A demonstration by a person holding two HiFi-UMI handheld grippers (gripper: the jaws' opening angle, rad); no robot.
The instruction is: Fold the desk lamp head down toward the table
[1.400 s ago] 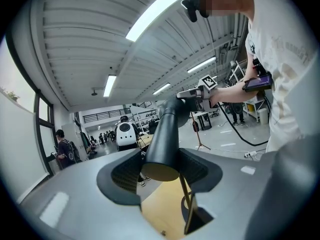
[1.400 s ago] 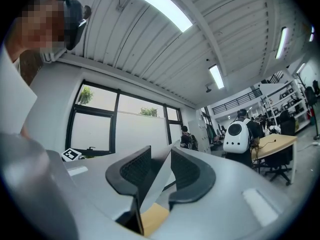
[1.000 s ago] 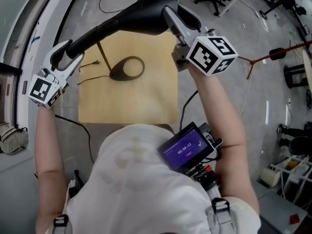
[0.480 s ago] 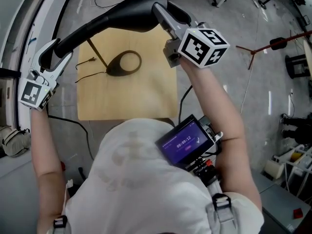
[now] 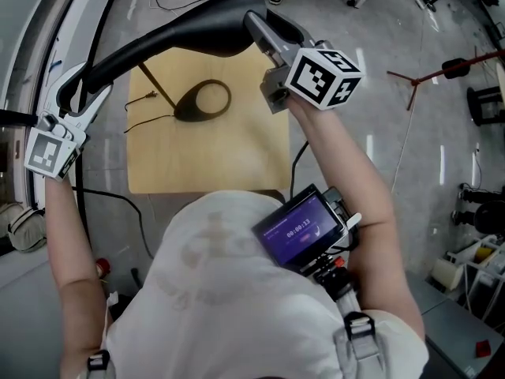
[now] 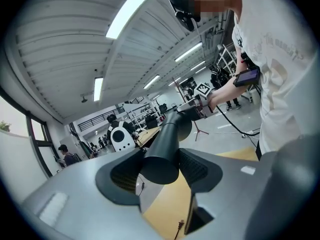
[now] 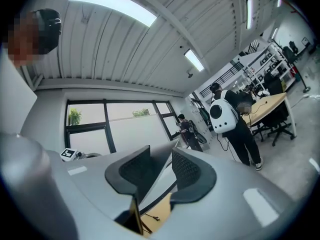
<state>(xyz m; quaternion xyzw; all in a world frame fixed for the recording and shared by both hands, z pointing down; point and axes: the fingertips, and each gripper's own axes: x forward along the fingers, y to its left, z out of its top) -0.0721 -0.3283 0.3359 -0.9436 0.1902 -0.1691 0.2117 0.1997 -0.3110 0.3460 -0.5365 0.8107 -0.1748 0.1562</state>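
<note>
hidden | lamp stem [image 5: 158,87]: top behind lamp head [image 5: 197,34] | table [image 5: 237,156]: near edge partly behind person's shirt [image 5: 229,290]

Head cam sits above the person and stares almost straight down at the wooden table [image 5: 207,158], with the lamp [image 5: 181,34] up close under it. The left gripper [image 5: 81,95] view sits right behind its jaws, looking along the lamp towards the right gripper [image 5: 264,28]. The right gripper view faces back the other way, towards the windows [image 7: 125,129]; all three share lamp and table.
</note>
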